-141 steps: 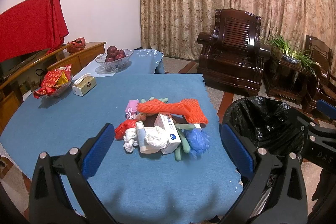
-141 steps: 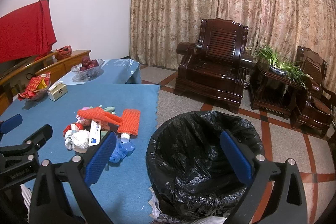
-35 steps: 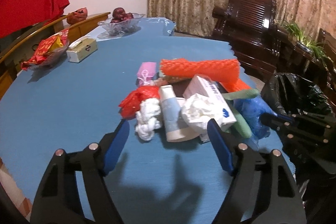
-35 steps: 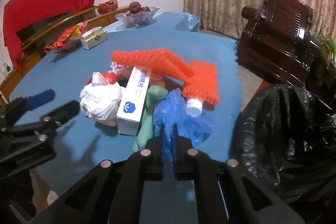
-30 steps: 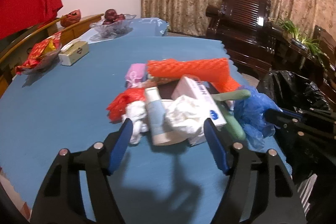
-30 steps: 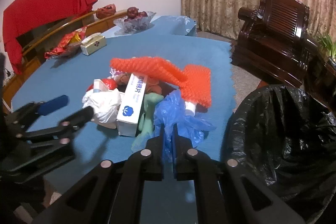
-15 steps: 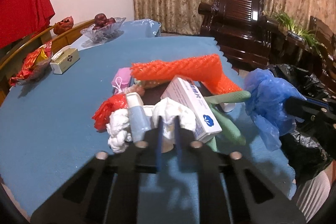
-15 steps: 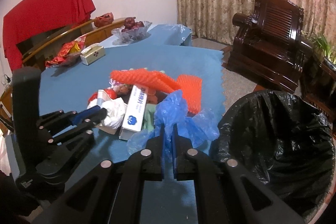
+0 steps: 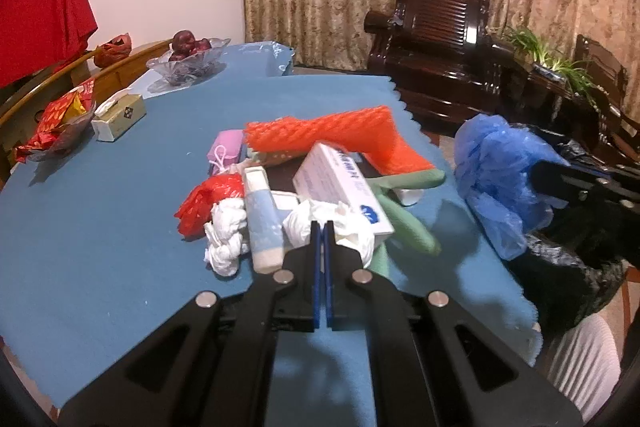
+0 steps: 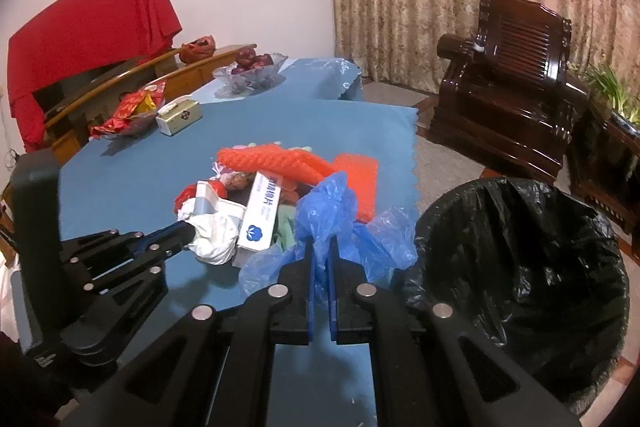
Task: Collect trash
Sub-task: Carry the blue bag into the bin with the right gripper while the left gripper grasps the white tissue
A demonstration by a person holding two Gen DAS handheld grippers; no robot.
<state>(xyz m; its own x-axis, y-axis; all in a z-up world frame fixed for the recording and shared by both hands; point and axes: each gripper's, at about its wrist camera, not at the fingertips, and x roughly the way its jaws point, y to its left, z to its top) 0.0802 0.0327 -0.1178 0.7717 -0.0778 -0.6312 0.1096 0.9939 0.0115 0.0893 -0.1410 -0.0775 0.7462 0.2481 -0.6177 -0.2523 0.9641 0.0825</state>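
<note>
A trash pile lies on the blue tablecloth (image 9: 100, 227): orange foam net (image 9: 320, 131), white box (image 9: 340, 179), green glove (image 9: 408, 219), red bag (image 9: 208, 199), tube (image 9: 260, 215) and a white crumpled tissue (image 9: 348, 227). My left gripper (image 9: 320, 227) is shut on the near edge of that tissue; the right wrist view shows its tips (image 10: 188, 227) against the tissue (image 10: 216, 231). My right gripper (image 10: 320, 243) is shut on a blue plastic bag (image 10: 328, 203), held off the table beside the black-lined trash bin (image 10: 520, 247).
A tissue box (image 9: 120, 113), a bowl of red snack packets (image 9: 60, 119) and a glass fruit bowl (image 9: 188, 59) stand at the table's far left. Dark wooden armchairs (image 9: 436, 39) and a potted plant (image 9: 560, 67) are beyond the table's right edge.
My left jaws have closed on the white tissue. The right gripper has lifted the blue bag off the pile and carried it up toward the bin.
</note>
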